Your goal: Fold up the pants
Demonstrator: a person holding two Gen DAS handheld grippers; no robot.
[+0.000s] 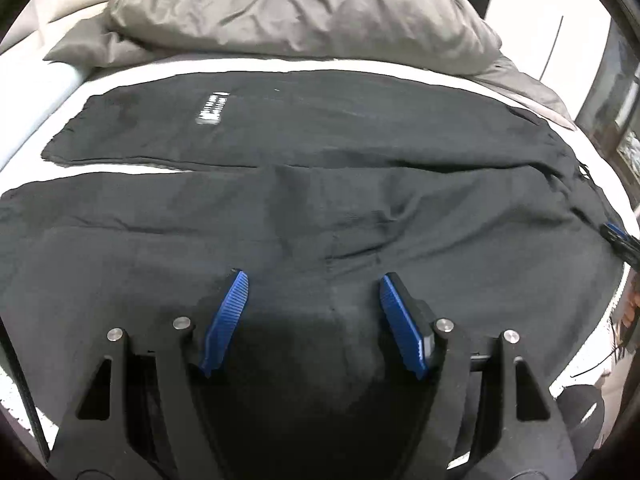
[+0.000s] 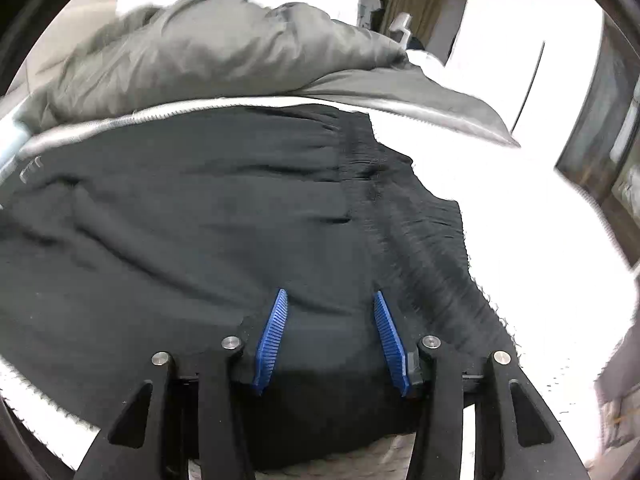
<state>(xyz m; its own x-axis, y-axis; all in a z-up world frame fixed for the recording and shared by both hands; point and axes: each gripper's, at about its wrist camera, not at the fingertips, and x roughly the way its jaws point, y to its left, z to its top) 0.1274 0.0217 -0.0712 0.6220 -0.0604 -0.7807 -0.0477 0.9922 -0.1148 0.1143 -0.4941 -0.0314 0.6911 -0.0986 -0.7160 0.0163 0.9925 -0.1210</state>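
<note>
Right-wrist view motion-blurred. Black pants (image 1: pixel 320 184) spread flat across white bed (image 1: pixel 24 128), legs toward left edge, near hem hidden. Left gripper (image 1: pixel 314 280) and right gripper (image 2: pixel 330 296) both spread over fabric.

grey duvet (image 1: pixel 304 12) heaped behind, white sheet (image 2: pixel 520 208) bare

Both the left gripper (image 1: pixel 314 276) and the right gripper (image 2: pixel 331 294) are black frames with ribbed blue pads (image 1: pixel 224 320) (four silver round screw heads on each) and triangular cut-outs.
</note>
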